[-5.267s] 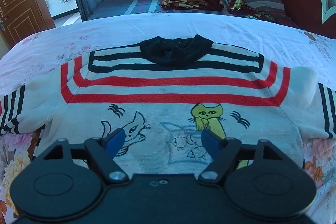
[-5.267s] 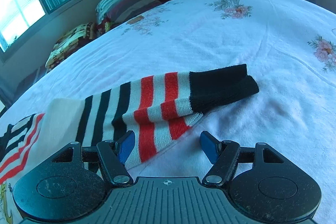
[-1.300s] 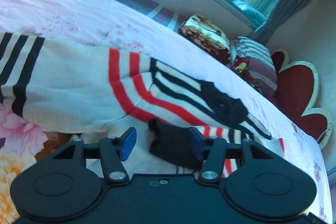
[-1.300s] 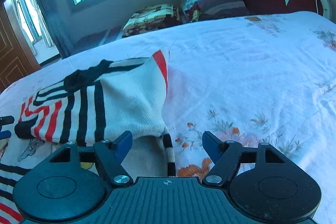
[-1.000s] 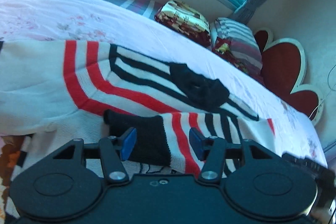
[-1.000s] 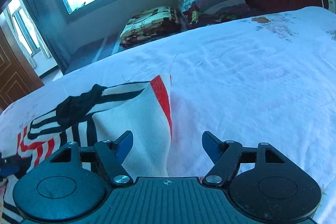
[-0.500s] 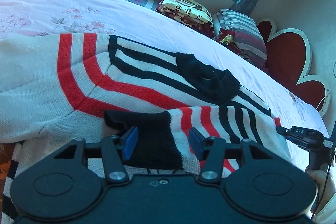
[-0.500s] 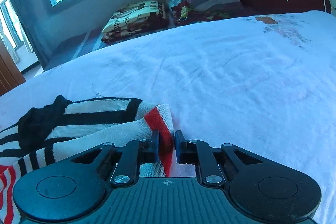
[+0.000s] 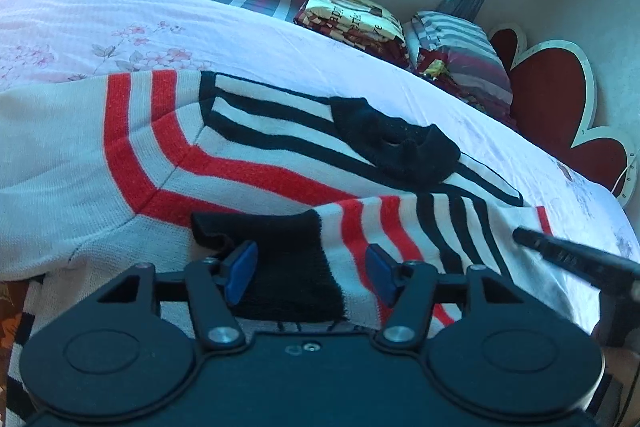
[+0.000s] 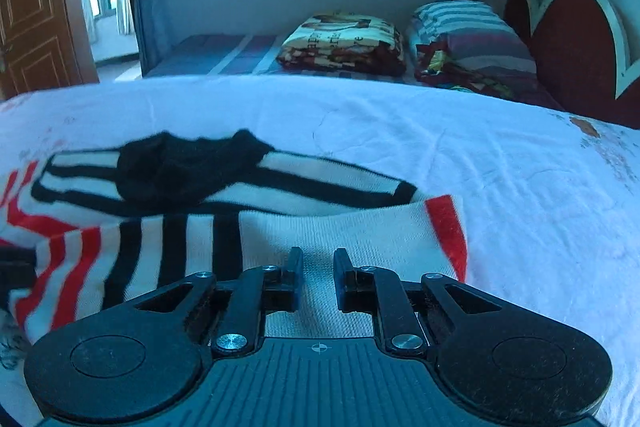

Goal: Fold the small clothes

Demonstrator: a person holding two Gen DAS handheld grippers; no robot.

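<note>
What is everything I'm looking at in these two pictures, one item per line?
Sweater: one, white with red and black stripes and a black collar, spread on the bed.
Folded sleeve: one, striped with a black cuff, laid across the sweater's front.
Bed sheet: one, pale with pink flowers, under the sweater.
Folded blanket: one, yellow and dark red, at the far side below the window.
Pillow: one, striped, beside the blanket.
Headboard: one, red with white edging, on the right.
Door: one, brown wood, far left.
Left gripper: black with blue pads, jaws open around the cuff.
Right gripper: black, jaws nearly closed over the sleeve fabric.
</note>
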